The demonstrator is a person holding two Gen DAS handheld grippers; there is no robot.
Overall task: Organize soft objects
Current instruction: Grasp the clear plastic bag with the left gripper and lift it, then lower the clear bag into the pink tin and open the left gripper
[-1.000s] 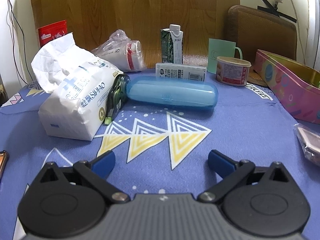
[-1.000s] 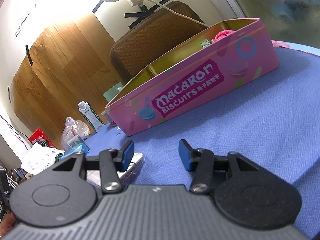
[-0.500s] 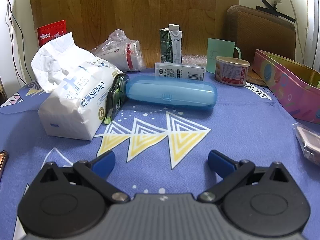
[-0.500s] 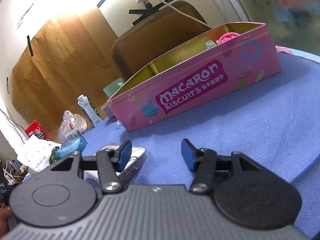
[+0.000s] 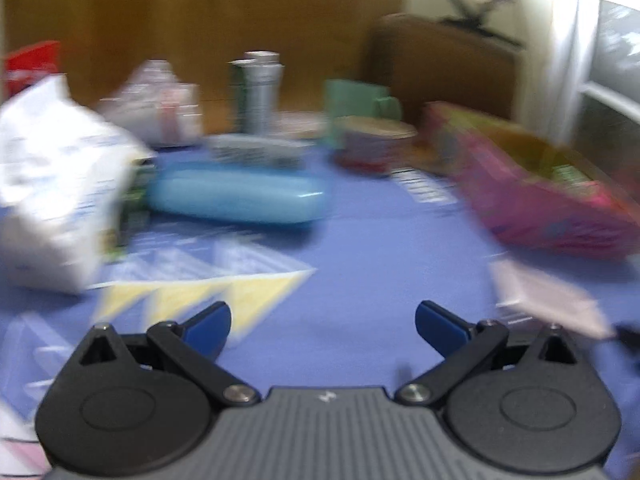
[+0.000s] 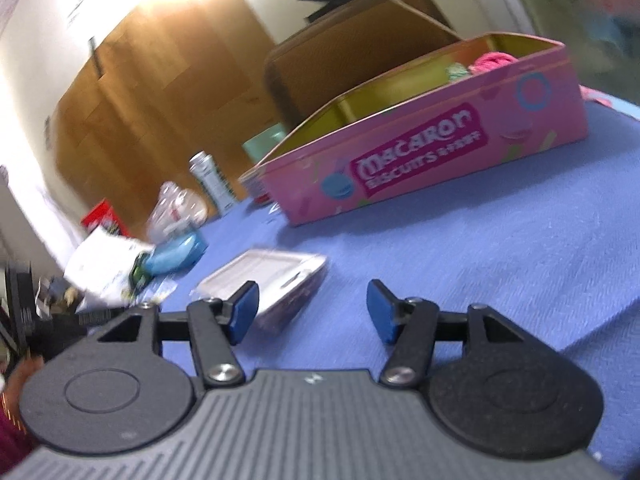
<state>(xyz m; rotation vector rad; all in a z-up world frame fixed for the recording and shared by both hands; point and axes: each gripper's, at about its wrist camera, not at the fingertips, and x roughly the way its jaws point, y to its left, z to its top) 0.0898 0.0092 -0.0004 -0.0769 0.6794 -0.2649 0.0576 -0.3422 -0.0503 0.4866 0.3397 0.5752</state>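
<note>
The left wrist view is blurred by motion. My left gripper (image 5: 322, 316) hovers over the blue cloth; its jaws stand wide, are closing slightly and have nothing between them. A white tissue pack (image 5: 52, 200) lies at the left, a blue case (image 5: 236, 196) beside it. The pink Macaron tin (image 5: 540, 192) stands open at the right. In the right wrist view that tin (image 6: 420, 160) holds a pink knitted item (image 6: 494, 60) and a green one (image 6: 456, 72). My right gripper (image 6: 312, 296) is opening and empty. A clear-wrapped flat packet (image 6: 272, 276) lies just beyond its left finger.
At the back of the table stand a milk carton (image 5: 258, 92), a green mug (image 5: 360, 104), a round can (image 5: 372, 144) and a plastic bag with a cup (image 5: 160, 108). A brown chair back (image 5: 440, 64) rises behind the tin. Bare blue cloth lies ahead of both grippers.
The left wrist view has swung right and blurred, so more of the pink tin shows. The right gripper's jaws have widened, and more of the clear-wrapped packet shows ahead of them.
</note>
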